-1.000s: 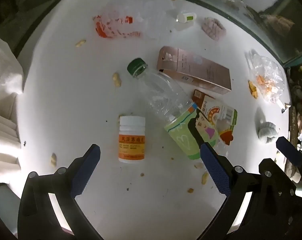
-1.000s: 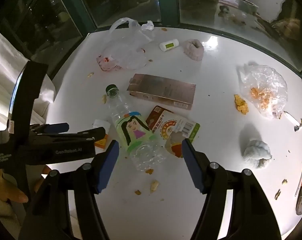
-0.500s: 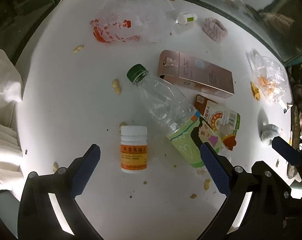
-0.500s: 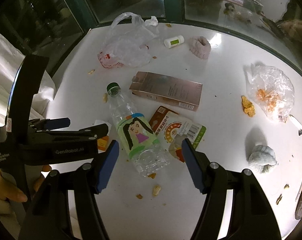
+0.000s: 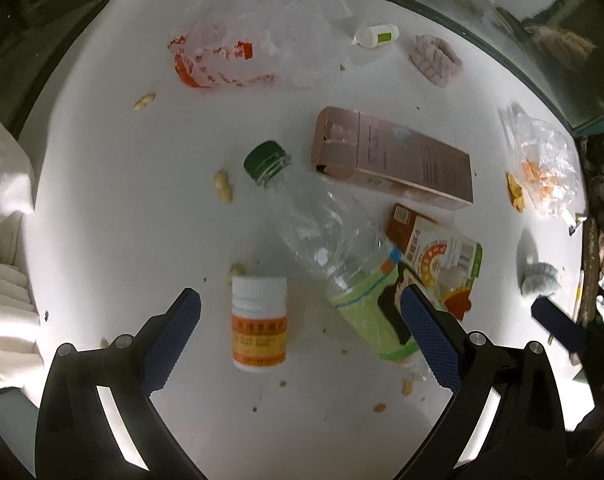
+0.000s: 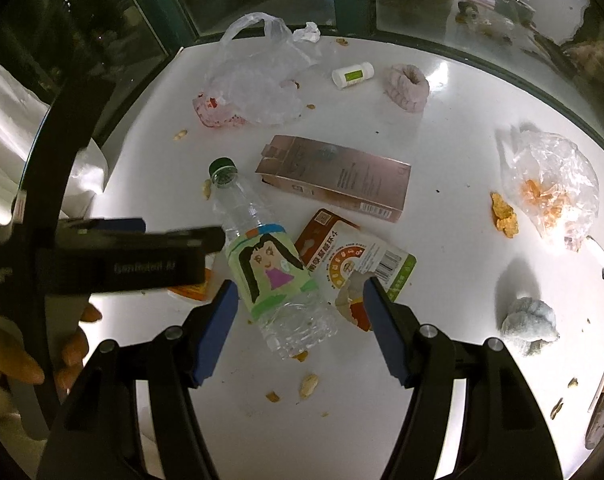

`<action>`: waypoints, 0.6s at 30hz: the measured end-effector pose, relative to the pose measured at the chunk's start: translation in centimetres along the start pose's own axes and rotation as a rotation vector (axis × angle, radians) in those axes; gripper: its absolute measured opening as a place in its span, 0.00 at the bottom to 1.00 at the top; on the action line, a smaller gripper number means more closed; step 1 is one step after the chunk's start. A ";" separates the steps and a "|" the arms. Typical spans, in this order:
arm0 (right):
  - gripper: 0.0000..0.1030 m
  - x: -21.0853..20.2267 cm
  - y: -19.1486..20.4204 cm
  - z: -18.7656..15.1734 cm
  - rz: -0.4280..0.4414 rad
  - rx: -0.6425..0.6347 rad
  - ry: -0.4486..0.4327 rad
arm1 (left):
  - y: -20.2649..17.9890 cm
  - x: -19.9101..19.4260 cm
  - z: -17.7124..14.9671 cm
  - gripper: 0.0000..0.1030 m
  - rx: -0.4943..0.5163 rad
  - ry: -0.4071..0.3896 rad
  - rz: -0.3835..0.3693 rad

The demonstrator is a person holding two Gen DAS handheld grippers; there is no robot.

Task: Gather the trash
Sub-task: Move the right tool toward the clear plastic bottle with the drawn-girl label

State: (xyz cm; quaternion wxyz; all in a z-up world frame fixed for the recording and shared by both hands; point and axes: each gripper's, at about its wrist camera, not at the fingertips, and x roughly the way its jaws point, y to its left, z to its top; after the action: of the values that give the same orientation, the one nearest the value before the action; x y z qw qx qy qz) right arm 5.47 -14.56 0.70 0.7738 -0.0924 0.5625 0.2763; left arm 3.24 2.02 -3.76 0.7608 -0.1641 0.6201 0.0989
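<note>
Where the right gripper [image 6: 298, 308] hangs over the white bench [image 6: 442, 152], its fingers stand wide, nothing pressed; the clear plastic bottle [image 6: 270, 264] lies between them, base nearest, green cap [image 6: 223, 171] pointing away. Bottle is crumpled, label pale green with a drawn dark-haired figure.

Left gripper [image 5: 298, 320]: fingers wide too. White pill jar [image 5: 259, 320] with orange label lies between them, untouched; bottle's labelled end sits against the inner side of the right-hand finger [image 5: 430, 340], contact uncertain.

Beyond the fingers: brown carton [image 6: 334, 178], flattened printed packet [image 6: 354, 264] partly under the bottle, thin plastic bag [image 6: 258, 92].

From the right wrist the left gripper's body hides most of the jar. Label text unreadable.
</note>
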 end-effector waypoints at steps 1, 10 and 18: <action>0.61 0.1 0.0 0.0 0.001 -0.003 0.003 | -0.1 0.0 0.3 0.94 -0.001 0.000 0.001; 0.61 0.9 -0.1 0.1 0.016 -0.021 0.032 | -0.7 1.2 1.6 0.94 0.009 0.012 0.016; 0.61 1.9 0.3 0.4 0.036 -0.044 0.065 | -2.0 1.8 2.4 0.94 0.078 -0.021 0.077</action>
State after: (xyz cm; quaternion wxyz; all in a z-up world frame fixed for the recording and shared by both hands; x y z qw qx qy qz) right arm 6.08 -13.50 -0.89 0.7477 -0.1082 0.5827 0.2995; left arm 6.48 0.94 -4.85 0.7687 -0.1095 0.6212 0.1058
